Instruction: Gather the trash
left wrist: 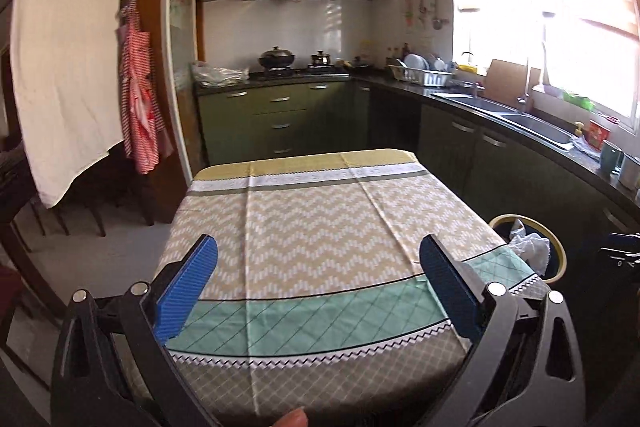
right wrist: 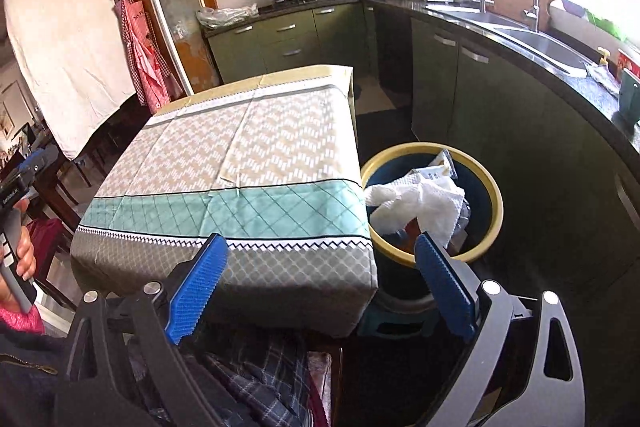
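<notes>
A dark blue trash bin with a yellow rim (right wrist: 494, 195) stands on the floor at the table's right side; it also shows in the left wrist view (left wrist: 560, 247). Crumpled white paper towel (right wrist: 420, 201) and a wrapper (right wrist: 442, 163) lie inside it. My left gripper (left wrist: 318, 247) is open and empty above the near end of the table with the patterned cloth (left wrist: 312, 227). My right gripper (right wrist: 322, 247) is open and empty above the table's near right corner, just left of the bin.
Green kitchen cabinets with a dark counter and double sink (left wrist: 520, 115) run along the right and back. A stove with pots (left wrist: 296, 65) is at the back. A red apron (left wrist: 138, 107) and white sheet (left wrist: 68, 59) hang left. Chairs (left wrist: 80, 211) stand on the left.
</notes>
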The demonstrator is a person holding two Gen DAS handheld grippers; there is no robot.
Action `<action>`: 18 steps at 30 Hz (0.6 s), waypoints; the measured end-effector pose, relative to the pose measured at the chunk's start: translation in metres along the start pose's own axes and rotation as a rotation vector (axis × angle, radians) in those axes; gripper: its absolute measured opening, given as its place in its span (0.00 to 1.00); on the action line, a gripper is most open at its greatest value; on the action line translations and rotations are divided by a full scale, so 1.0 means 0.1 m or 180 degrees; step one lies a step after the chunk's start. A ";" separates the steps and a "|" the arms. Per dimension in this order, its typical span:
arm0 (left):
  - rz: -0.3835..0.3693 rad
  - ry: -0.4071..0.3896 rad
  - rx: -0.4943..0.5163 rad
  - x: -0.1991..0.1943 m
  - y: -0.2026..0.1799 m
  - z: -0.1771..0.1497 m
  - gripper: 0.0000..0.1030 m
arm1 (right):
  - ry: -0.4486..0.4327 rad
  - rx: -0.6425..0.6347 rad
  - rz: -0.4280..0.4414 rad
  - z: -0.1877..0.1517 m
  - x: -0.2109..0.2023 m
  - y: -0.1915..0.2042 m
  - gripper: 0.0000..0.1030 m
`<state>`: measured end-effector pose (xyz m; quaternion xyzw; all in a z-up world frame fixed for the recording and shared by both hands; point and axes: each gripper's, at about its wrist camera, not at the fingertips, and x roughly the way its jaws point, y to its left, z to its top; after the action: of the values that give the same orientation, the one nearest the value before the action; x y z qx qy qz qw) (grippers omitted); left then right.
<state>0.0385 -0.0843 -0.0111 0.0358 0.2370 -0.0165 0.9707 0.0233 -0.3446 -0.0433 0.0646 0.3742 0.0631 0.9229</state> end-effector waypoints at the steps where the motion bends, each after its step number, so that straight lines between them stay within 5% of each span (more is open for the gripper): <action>1: 0.0060 -0.0009 -0.0036 -0.05 0.08 -0.05 0.93 | -0.0051 -0.0020 0.0016 0.00 -0.03 0.05 0.92; 9: 0.0493 -0.0099 -0.0041 -0.32 0.38 -0.22 0.93 | -0.0480 -0.0216 -0.0127 0.04 -0.45 0.44 0.95; 18: 0.0397 -0.0253 -0.0055 -0.56 0.44 -0.14 0.93 | -0.0768 -0.0364 -0.0236 0.08 -0.77 0.70 0.95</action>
<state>-0.0157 -0.0386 0.0048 0.0414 0.1958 0.0446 0.9788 -0.0309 -0.2889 0.0261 0.0051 0.2584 0.0420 0.9651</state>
